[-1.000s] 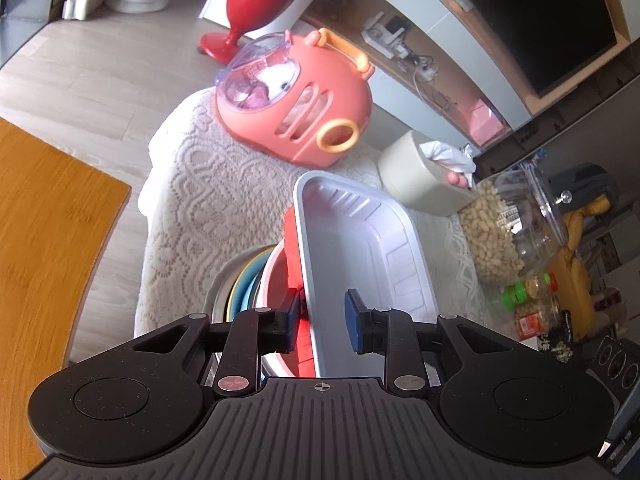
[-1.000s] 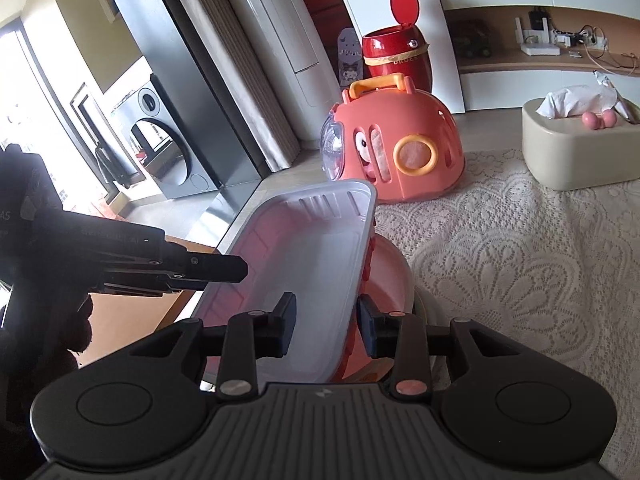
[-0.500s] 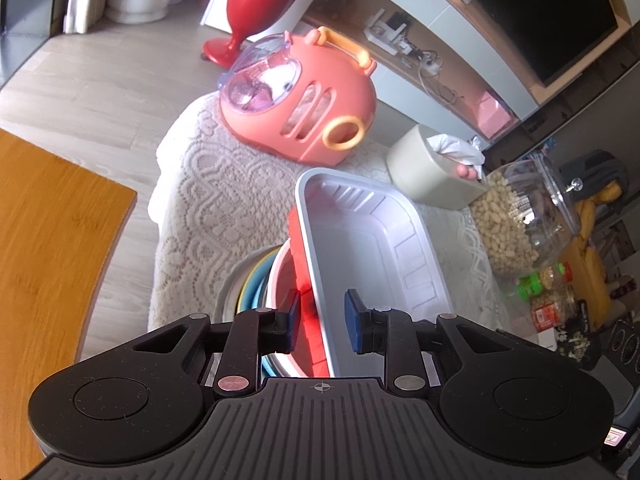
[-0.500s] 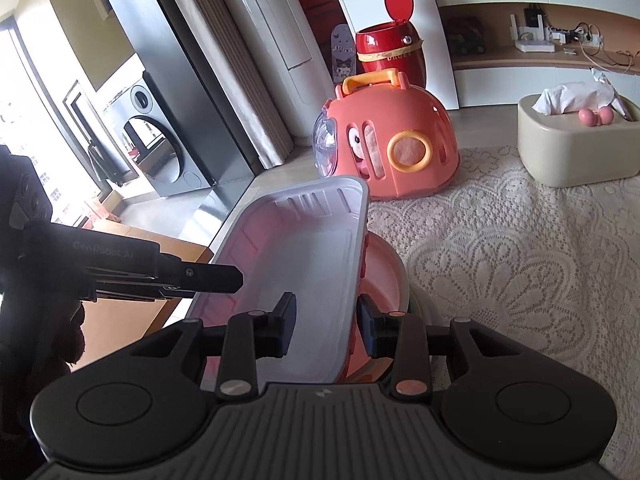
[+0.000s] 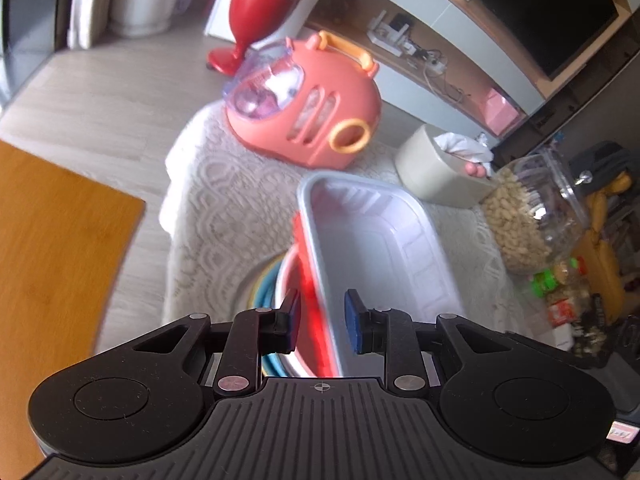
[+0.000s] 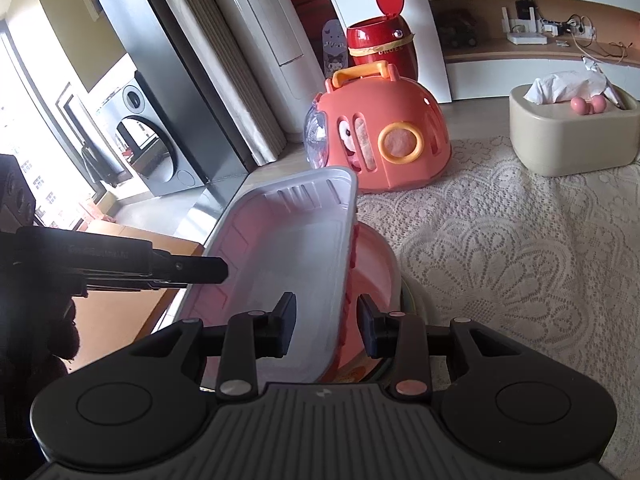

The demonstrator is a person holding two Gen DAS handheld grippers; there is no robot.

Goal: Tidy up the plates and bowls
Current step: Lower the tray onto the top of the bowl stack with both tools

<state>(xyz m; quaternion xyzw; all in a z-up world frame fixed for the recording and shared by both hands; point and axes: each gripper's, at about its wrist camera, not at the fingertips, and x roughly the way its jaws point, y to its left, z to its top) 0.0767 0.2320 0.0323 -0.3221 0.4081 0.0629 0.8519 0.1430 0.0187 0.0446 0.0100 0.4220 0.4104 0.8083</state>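
A white rectangular tray (image 5: 380, 248) with a red underside is held tilted above a stack of round bowls and plates (image 5: 272, 292) on the lace-covered table. My left gripper (image 5: 322, 320) straddles the tray's left rim, with small gaps between pads and rim. My right gripper (image 6: 326, 328) straddles the tray's right rim (image 6: 344, 280) the same way. In the right wrist view the tray (image 6: 280, 248) hangs over a pink bowl (image 6: 372, 268), and the left gripper's finger (image 6: 188, 270) reaches in from the left.
A coral pet-carrier toy (image 5: 308, 116) and a beige tissue box (image 5: 436, 176) stand at the back of the lace cloth (image 6: 500, 248). A jar of peanuts (image 5: 528, 216) and small bottles are at right. A wooden tabletop (image 5: 52, 248) lies left.
Both grippers and the tray have pulled back and risen slightly; the background objects have shifted down and appear smaller. The grip on the tray rims looks unchanged.
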